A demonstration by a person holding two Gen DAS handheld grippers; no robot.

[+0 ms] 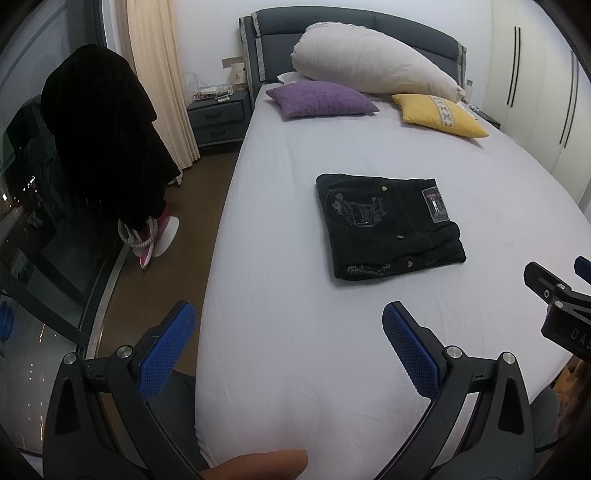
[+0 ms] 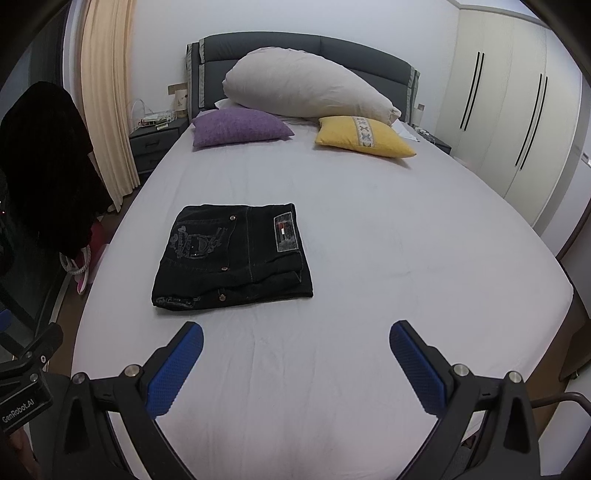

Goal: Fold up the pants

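Pants: one pair of black pants [image 1: 389, 225] [image 2: 232, 254], folded into a flat, roughly square bundle, lying on the sheet [image 1: 295, 177] [image 2: 369, 221] in the middle of the bed; a back pocket with pale embroidery and a waistband patch face up.
Left gripper: the left gripper [image 1: 290, 345] is held above the near end of the bed, its blue pads spread wide with nothing between them. The pants lie ahead of it and a little to its right, well apart from the fingertips.
Right gripper: the right gripper [image 2: 296, 350] is held likewise over the near end, pads spread wide, holding nothing. The pants lie ahead and to its left, near the left fingertip in the picture but not touching it.
Grippers to each other: side by side; each shows at the edge of the other's view.
Thumb: a thumb [image 1: 258, 465] shows at the bottom edge of the left view.
Count, pants: one.
Count, grippers: two.
Count, cushions: two, one purple cushion [image 1: 321, 98] [image 2: 240, 127] and one yellow cushion [image 1: 439, 114] [image 2: 364, 136], at the head end.
Count, bolsters: one long pale bolster [image 1: 373, 61] [image 2: 306, 85] leaning on the headboard [image 1: 280, 22] [image 2: 258, 42], behind both cushions.
Count, nightstands: one nightstand [image 1: 218, 118] [image 2: 151, 147] in plain view on the curtain side; its top holds small items too small to tell.
Beside the bed: a curtain [image 1: 159, 74] [image 2: 107, 103], dark clothes [image 1: 96, 136] [image 2: 44, 162] hanging, and a wardrobe [image 1: 546, 81] [image 2: 517, 122] on the far side.
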